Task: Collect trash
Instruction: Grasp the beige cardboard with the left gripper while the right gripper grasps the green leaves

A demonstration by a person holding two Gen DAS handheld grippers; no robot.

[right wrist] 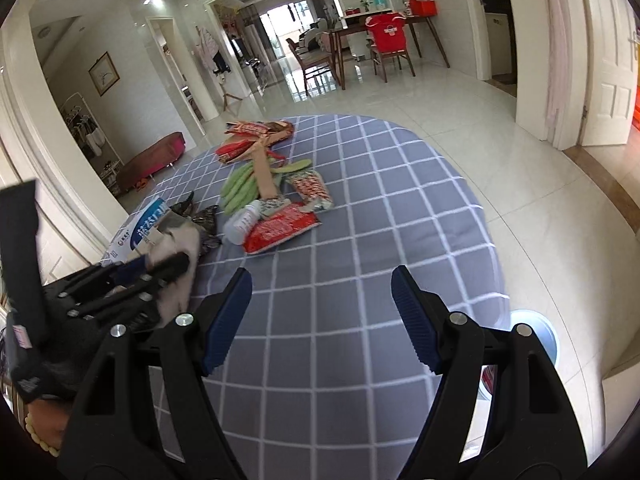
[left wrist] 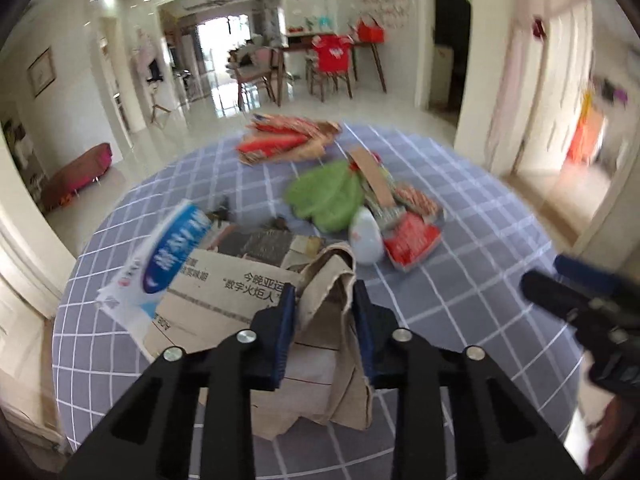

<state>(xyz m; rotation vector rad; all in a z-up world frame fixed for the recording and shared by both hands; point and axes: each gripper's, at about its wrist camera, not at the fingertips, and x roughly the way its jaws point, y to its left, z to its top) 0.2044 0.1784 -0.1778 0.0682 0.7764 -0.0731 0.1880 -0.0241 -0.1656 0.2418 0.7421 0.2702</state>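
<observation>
My left gripper (left wrist: 325,300) is shut on a crumpled newspaper (left wrist: 332,304) and holds it above the grey checked tablecloth (left wrist: 460,304). A blue-and-white box (left wrist: 160,260) lies to its left. Further off lie green wrappers (left wrist: 326,196), a white bottle (left wrist: 365,236), a red snack packet (left wrist: 412,240) and red-and-brown wrappers (left wrist: 288,138). My right gripper (right wrist: 322,292) is open and empty over the bare cloth (right wrist: 360,216). The red packet (right wrist: 280,230), white bottle (right wrist: 242,222) and green wrappers (right wrist: 240,190) lie ahead and left of it. The left gripper (right wrist: 160,272) with its newspaper shows at the left.
A light-blue bin (right wrist: 536,334) stands on the floor beyond the table's right edge. White tiled floor surrounds the round table. A dining table with chairs (right wrist: 380,40) stands far back. A dark red bench (right wrist: 154,158) stands at the left wall.
</observation>
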